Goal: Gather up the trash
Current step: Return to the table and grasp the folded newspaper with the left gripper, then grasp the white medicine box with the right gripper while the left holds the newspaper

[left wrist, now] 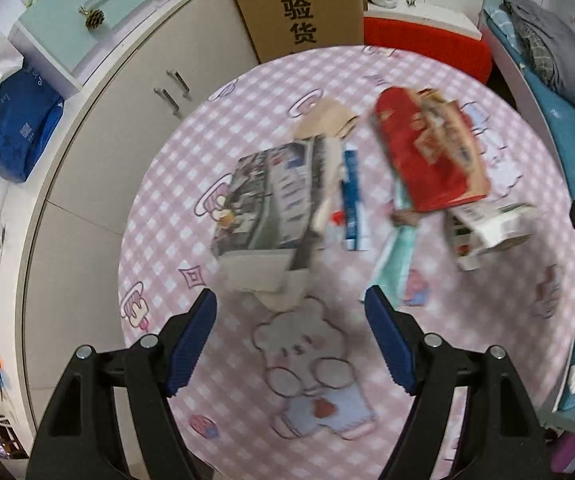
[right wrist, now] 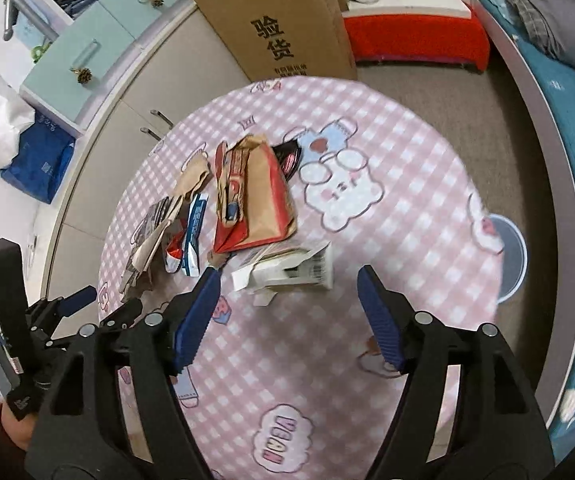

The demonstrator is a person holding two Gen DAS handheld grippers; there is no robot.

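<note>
Trash lies on a pink checked tablecloth (left wrist: pixel 467 320): a grey printed carton (left wrist: pixel 267 208), a red snack box (left wrist: pixel 427 148), a white carton (left wrist: pixel 491 232), a blue-and-white wrapper (left wrist: pixel 352 200) and brown paper (left wrist: pixel 327 120). My left gripper (left wrist: pixel 290 296) hangs open just short of the grey carton, with nothing between its fingers. In the right wrist view the red box (right wrist: pixel 259 200) lies beyond the white carton (right wrist: pixel 287 270), and the blue wrapper (right wrist: pixel 193 236) and crumpled paper (right wrist: pixel 147 248) are to their left. My right gripper (right wrist: pixel 287 280) stands open above the cloth, its fingers either side of the white carton without touching it.
A tall cardboard box (right wrist: pixel 279 20) stands behind the table beside a red bench (right wrist: pixel 415 44). Grey cabinets (right wrist: pixel 127 120) run along the left; a bed with blue bedding (right wrist: pixel 567 160) lies on the right. A grey round bin lid (right wrist: pixel 511 256) shows beyond the table's right edge. The left gripper (right wrist: pixel 79 298) shows at lower left.
</note>
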